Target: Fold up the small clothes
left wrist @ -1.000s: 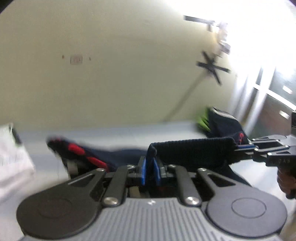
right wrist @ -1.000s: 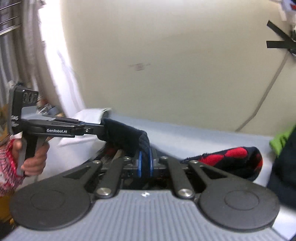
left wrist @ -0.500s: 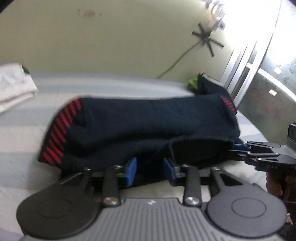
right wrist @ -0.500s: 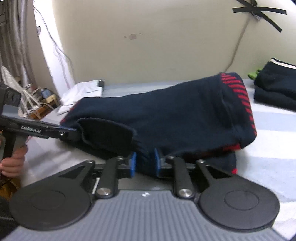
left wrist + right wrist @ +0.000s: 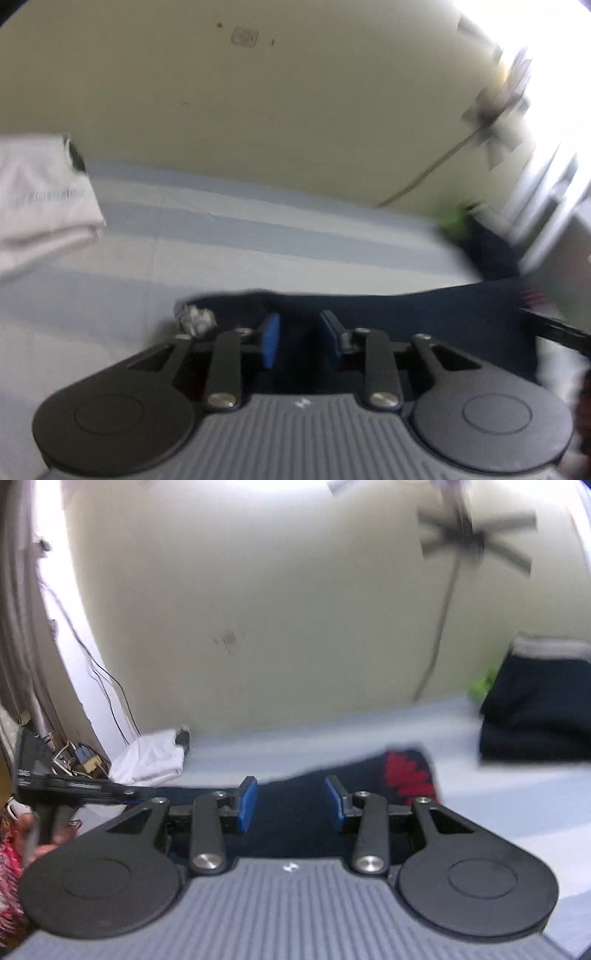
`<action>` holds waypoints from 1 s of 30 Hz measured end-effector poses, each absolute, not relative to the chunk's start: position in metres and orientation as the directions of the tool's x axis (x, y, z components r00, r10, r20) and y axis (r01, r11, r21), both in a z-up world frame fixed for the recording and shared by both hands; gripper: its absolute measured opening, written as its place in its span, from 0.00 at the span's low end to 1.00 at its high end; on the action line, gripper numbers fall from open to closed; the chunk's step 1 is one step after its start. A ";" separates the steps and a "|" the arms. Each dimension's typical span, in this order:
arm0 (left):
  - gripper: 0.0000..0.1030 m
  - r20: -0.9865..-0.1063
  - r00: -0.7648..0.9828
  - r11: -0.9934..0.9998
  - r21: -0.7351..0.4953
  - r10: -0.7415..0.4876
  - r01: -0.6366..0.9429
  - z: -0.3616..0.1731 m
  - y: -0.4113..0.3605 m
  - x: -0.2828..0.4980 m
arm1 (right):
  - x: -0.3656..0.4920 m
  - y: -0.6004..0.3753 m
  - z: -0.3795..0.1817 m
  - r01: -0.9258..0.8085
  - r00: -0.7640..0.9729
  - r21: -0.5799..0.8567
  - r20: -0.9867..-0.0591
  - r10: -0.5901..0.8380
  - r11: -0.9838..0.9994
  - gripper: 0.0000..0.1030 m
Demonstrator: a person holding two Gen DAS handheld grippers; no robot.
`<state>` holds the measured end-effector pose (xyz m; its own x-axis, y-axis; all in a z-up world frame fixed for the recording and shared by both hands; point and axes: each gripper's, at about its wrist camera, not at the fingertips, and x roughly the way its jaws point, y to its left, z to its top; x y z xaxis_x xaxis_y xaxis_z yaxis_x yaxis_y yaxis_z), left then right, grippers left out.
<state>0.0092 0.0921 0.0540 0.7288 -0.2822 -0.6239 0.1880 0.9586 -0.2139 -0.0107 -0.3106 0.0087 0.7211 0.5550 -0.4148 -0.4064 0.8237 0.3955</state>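
left claw (image 5: 298,339) standing open over navy garment (image 5: 424,314) | right claw (image 5: 291,805) also gaping, gripping nothing | garment lying flat on striped bed (image 5: 258,236) | step: fold released, likely regrasping next | vs earlier: both claws were clamping fabric, now parting

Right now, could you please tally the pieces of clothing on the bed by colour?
Navy with red pattern: 1, the sock lying under both open hand-held grippers
White: 1, the folded garment
Dark navy: 1, the folded pile
Green: 1, the piece behind that pile
Total: 4
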 end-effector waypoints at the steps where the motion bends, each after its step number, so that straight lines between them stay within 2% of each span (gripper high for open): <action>1: 0.14 -0.644 0.734 0.976 -0.153 -0.216 0.153 0.042 0.086 0.028 | 0.001 -0.306 -0.007 -0.372 0.712 0.386 -0.465 0.526 0.844 0.37; 3: 0.12 -0.645 0.749 0.988 -0.098 -0.152 0.117 0.034 0.079 0.047 | 0.004 -0.309 -0.025 -0.341 0.741 0.425 -0.427 0.518 0.839 0.29; 4: 0.12 -0.663 0.735 0.990 -0.114 -0.141 0.087 0.036 0.081 0.054 | 0.004 -0.310 -0.024 -0.336 0.741 0.435 -0.426 0.519 0.836 0.29; 8: 0.13 -0.665 0.731 0.987 -0.141 -0.152 0.076 0.035 0.088 0.055 | -0.008 -0.321 -0.023 -0.327 0.737 0.494 -0.401 0.545 0.806 0.32; 10: 0.13 -0.653 0.737 0.981 -0.183 -0.175 0.071 0.036 0.095 0.047 | -0.020 -0.339 -0.020 -0.311 0.743 0.553 -0.366 0.561 0.773 0.41; 12: 0.19 -0.627 0.747 0.965 -0.252 -0.219 0.072 0.043 0.104 0.032 | -0.038 -0.360 -0.016 -0.288 0.774 0.608 -0.307 0.554 0.740 0.46; 13: 0.27 -0.598 0.759 0.949 -0.304 -0.258 0.083 0.049 0.108 0.020 | -0.046 -0.370 -0.013 -0.268 0.792 0.629 -0.288 0.538 0.730 0.50; 14: 0.31 -0.567 0.773 0.936 -0.339 -0.285 0.097 0.054 0.110 0.010 | -0.052 -0.380 -0.013 -0.241 0.809 0.645 -0.279 0.517 0.725 0.58; 15: 0.31 -0.538 0.783 0.924 -0.362 -0.312 0.120 0.060 0.110 -0.001 | -0.057 -0.388 -0.013 -0.213 0.820 0.658 -0.281 0.499 0.722 0.62; 18: 0.33 -0.462 0.771 0.877 -0.409 -0.438 0.253 0.075 0.094 -0.027 | -0.060 -0.400 -0.020 -0.163 0.801 0.701 -0.317 0.508 0.695 0.62; 20: 0.41 -0.453 0.725 0.841 -0.424 -0.519 0.337 0.077 0.077 -0.035 | -0.053 -0.396 -0.027 -0.142 0.763 0.719 -0.358 0.537 0.681 0.62; 22: 0.41 -0.483 0.651 0.804 -0.448 -0.585 0.391 0.068 0.058 -0.034 | -0.044 -0.383 -0.034 -0.128 0.726 0.705 -0.412 0.550 0.697 0.59; 25: 0.36 -0.550 0.557 0.782 -0.472 -0.622 0.407 0.045 0.038 -0.025 | -0.034 -0.363 -0.041 -0.142 0.698 0.717 -0.417 0.583 0.683 0.43; 27: 0.32 -0.562 0.545 0.782 -0.477 -0.622 0.401 0.033 0.035 -0.027 | -0.027 -0.350 -0.042 -0.135 0.699 0.708 -0.428 0.573 0.693 0.32; 29: 0.11 -0.566 0.549 0.787 -0.482 -0.615 0.384 0.027 0.040 -0.024 | -0.017 -0.342 -0.043 -0.119 0.679 0.725 -0.439 0.588 0.679 0.23; 30: 0.06 -0.576 0.545 0.790 -0.498 -0.609 0.357 0.025 0.043 -0.016 | -0.013 -0.339 -0.041 -0.118 0.673 0.747 -0.424 0.606 0.654 0.22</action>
<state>-0.0162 0.0433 0.0248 0.5451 -0.6091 -0.5761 0.3574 0.7904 -0.4976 -0.0129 -0.3390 -0.0411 0.6732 0.6058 -0.4240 -0.1183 0.6543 0.7470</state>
